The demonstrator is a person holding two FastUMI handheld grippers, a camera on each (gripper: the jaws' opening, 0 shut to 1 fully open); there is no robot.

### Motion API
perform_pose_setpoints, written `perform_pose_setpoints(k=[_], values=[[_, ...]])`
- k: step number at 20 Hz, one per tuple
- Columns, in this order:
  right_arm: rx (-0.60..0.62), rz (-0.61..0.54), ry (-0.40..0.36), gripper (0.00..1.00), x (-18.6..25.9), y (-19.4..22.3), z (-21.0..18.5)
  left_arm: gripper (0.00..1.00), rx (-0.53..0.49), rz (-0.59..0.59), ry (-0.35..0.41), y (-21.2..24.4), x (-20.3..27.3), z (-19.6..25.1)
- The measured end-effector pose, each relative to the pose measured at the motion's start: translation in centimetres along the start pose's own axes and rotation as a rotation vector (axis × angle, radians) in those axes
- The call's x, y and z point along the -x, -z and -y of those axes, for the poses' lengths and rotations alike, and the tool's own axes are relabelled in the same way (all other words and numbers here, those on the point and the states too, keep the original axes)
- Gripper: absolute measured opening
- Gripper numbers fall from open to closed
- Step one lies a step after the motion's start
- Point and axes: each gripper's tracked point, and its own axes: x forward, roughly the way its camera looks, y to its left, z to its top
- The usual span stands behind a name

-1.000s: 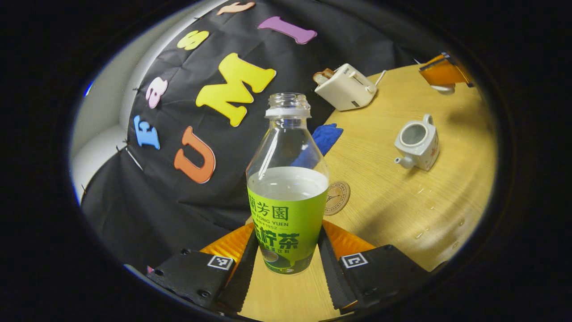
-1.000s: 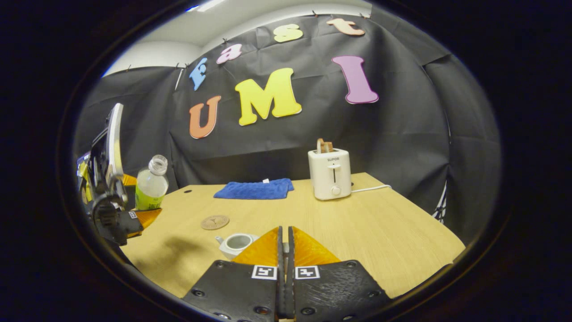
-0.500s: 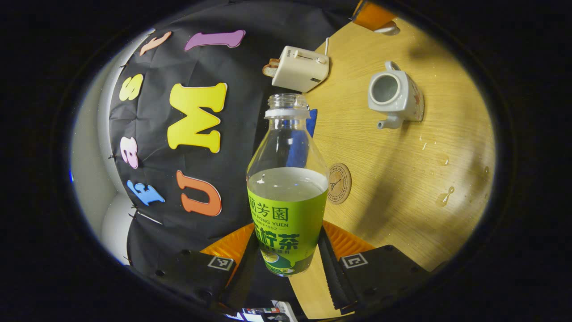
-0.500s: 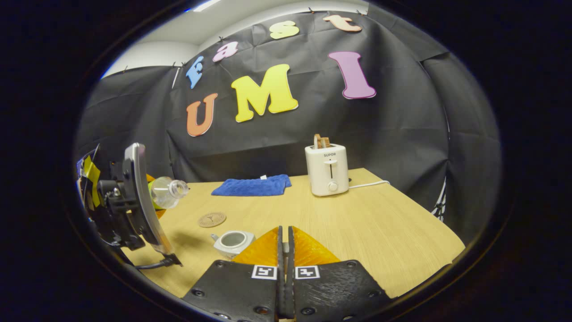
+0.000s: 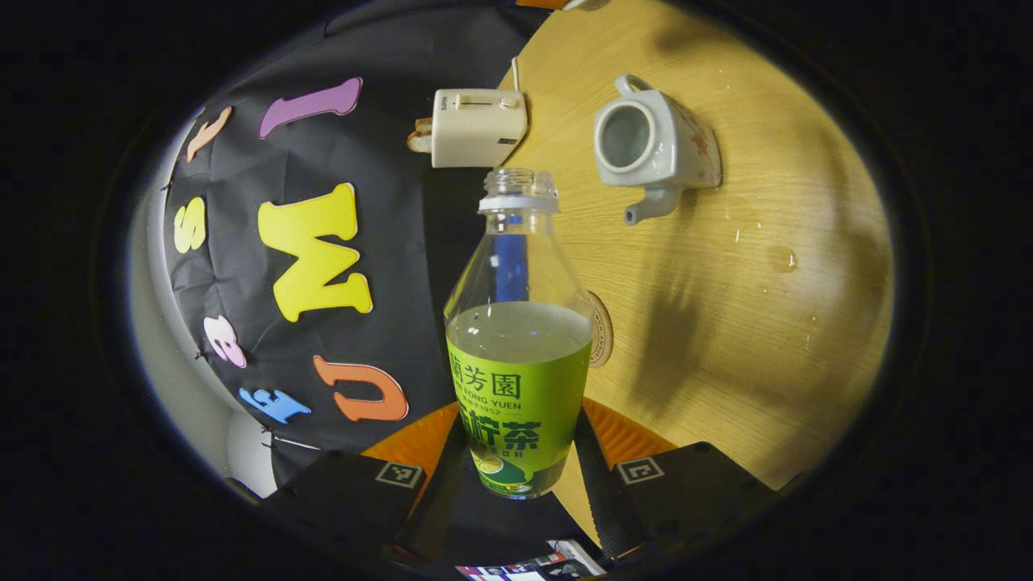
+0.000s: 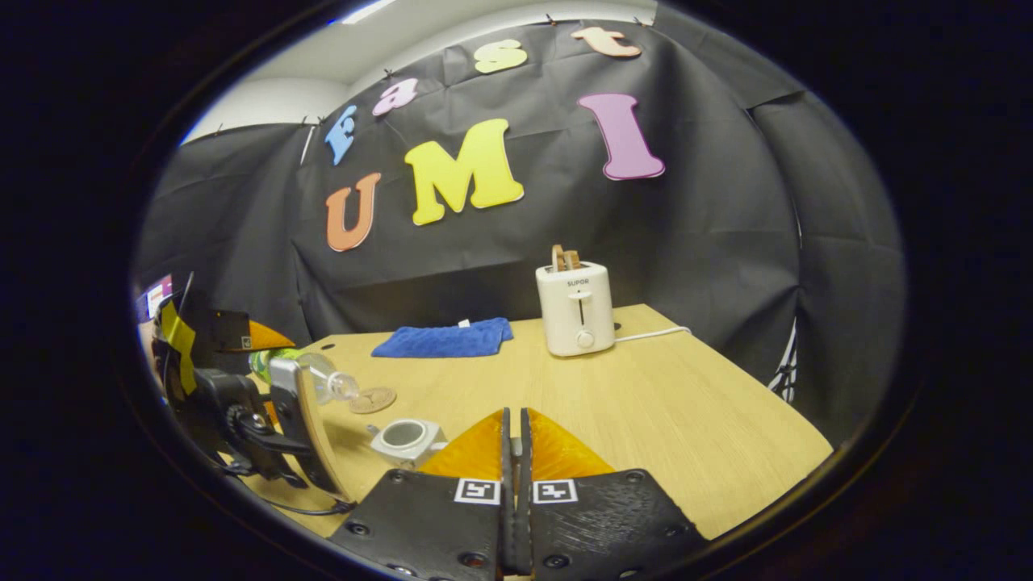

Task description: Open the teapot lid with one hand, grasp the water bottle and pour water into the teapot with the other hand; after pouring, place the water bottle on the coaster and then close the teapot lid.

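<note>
My left gripper is shut on the green-labelled water bottle, which has no cap and is about half full. In the right gripper view the bottle lies almost level, its mouth pointing right and hanging just up and left of the teapot. The white teapot stands on the table with its top uncovered. The round coaster sits behind the bottle, also seen as the coaster beyond the teapot. My right gripper is shut above the teapot; the lid in it is hidden by its own fingers.
A white toaster with toast stands at the back of the wooden table. A blue cloth lies to its left. Water drops dot the tabletop near the teapot.
The left gripper has tipped the bottle from upright to almost level and moved its mouth closer to the teapot. The right gripper has stayed shut and nearly still.
</note>
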Motion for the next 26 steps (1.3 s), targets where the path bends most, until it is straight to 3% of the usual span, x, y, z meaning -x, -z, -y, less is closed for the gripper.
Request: perform_pose_setpoints(k=[14,26], values=[[-0.004,0.000,0.009,0.00,0.2,-0.4,0.6,0.72,-0.274,-0.012,-0.054,-3.2,0.2,-1.8],[0.003,0.007,0.007,0.00,0.5,-0.7,0.8,0.72,-0.423,-0.068,-0.111,-3.6,0.7,-3.5]])
